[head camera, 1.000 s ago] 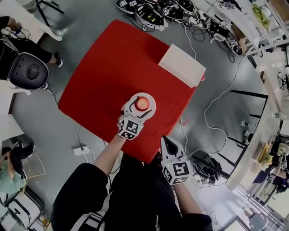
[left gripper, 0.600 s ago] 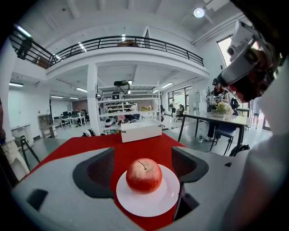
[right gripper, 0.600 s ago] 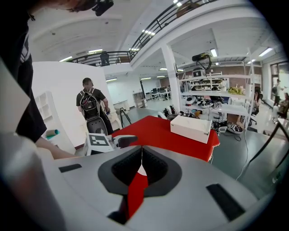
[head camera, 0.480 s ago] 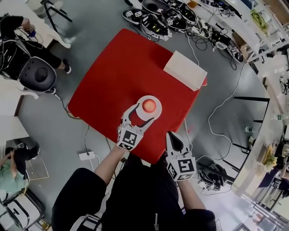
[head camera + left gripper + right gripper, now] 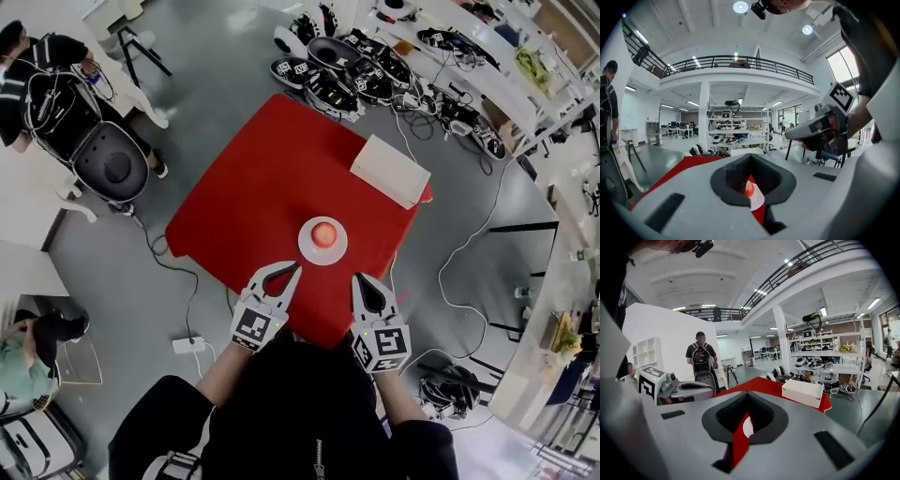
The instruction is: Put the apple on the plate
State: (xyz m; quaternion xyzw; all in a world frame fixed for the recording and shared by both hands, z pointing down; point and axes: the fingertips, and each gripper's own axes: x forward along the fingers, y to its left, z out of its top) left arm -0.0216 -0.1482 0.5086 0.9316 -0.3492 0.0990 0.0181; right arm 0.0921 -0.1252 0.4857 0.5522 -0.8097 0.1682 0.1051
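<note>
surface: red table (image 5: 253, 197) | on its edge: white box (image 5: 389, 171) | floor: power strip (image 5: 187, 345)

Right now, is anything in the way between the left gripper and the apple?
No, nothing visible. The apple already sits on the plate, and only bare red table lies between it and the left gripper. The white box stands farther off, beyond the plate.

The worktop (image 5: 253, 197) is plain red. The plate (image 5: 304, 246) is white, and the apple (image 5: 323, 233) is red with an orange tint. The box (image 5: 389, 171) is white. The left hand-held gripper (image 5: 286, 274) and the right hand-held gripper (image 5: 360, 279) are pale grey, with black-and-white square markers (image 5: 251, 326). The floor (image 5: 216, 66) is grey.
</note>
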